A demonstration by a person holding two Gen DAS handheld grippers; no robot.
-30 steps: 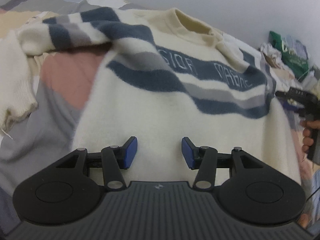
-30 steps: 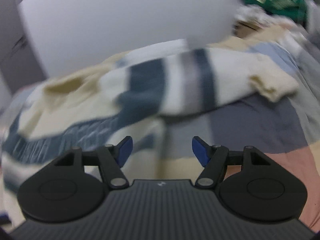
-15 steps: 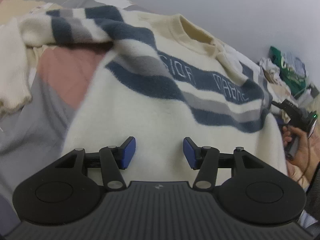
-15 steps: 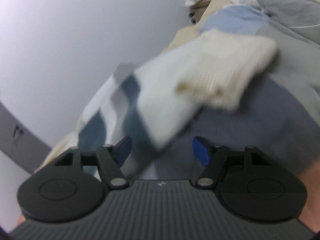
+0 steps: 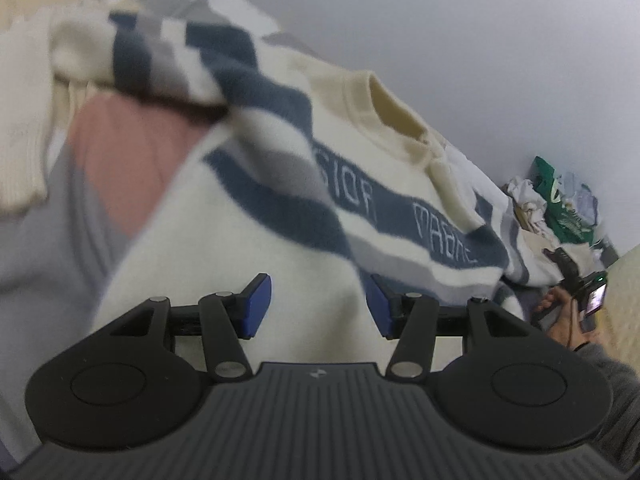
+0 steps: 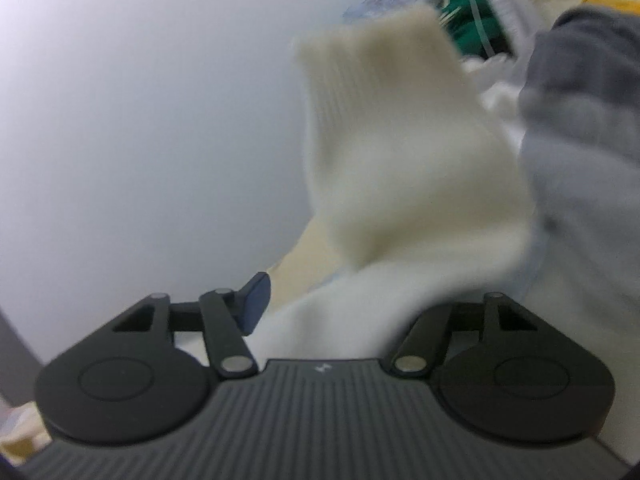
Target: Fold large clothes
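left-wrist view: a cream sweater point(image 5: 256, 248) with navy and grey chest stripes lies spread, front up, on a bed covered by a patchwork quilt point(image 5: 120, 152) in pink and grey. our left claw point(image 5: 318, 306) hangs just over the sweater's lower body, its blue pads standing moderately wide with only flat knit showing in the gap; it grips nothing. one striped sleeve point(image 5: 168, 64) runs out to the upper left across the quilt, not yet turned in. the ribbed collar point(image 5: 384, 120) points toward the wall. at the far right edge we see our other hand point(image 5: 560, 312) on its handle, beyond the sweater's side, with a heap of clutter point(image 5: 556, 200) behind it.

right-wrist view: our right claw point(image 6: 340, 308) has the cream ribbed cuff point(image 6: 400, 152) of the other sleeve passing between its jaws and rising in front of the lens, heavily blurred. the jaws have just been closing with the knit between them; the cloth hides the right-hand pad, so we cannot tell whether the grip is firm.

progress, as we judge it: early. the garment is laid out, and the first sleeve fold appears to be under way on the right. the left sleeve, the side folds and the final fold of the body all remain.
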